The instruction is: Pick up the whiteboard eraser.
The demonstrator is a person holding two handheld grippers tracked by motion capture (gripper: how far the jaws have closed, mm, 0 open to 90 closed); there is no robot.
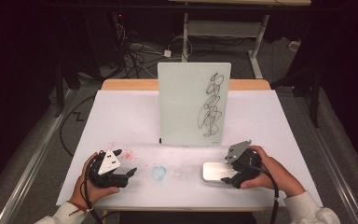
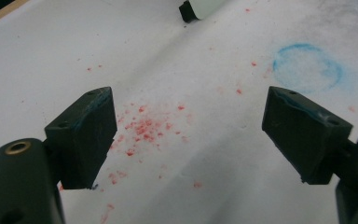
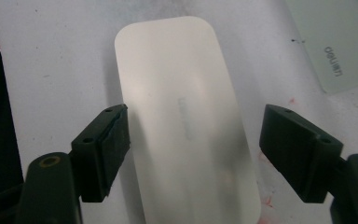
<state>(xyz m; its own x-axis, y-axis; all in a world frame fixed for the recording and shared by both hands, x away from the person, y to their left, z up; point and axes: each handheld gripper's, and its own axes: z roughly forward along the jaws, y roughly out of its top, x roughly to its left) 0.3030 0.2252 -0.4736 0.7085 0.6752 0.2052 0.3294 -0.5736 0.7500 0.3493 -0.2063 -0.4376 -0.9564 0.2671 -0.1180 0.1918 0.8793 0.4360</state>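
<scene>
right tongs [image 3: 193, 149] released, straddling white eraser [image 3: 182, 116] | not yet gripped | left tongs [image 2: 186, 135] released, idle | whiteboard [image 1: 193, 105] scribble unwiped

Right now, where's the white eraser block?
In the high view the white eraser block lies on the table's near right, just ahead of the right tool, below the upright board; open jaws straddle it.

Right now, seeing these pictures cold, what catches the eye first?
The upright whiteboard at mid-table, black scribbles down its right side. In front of it, the right gripper hovers open over a white rounded eraser, jaws either side of it. The left gripper is open above scattered red specks, near a blue ring.
</scene>
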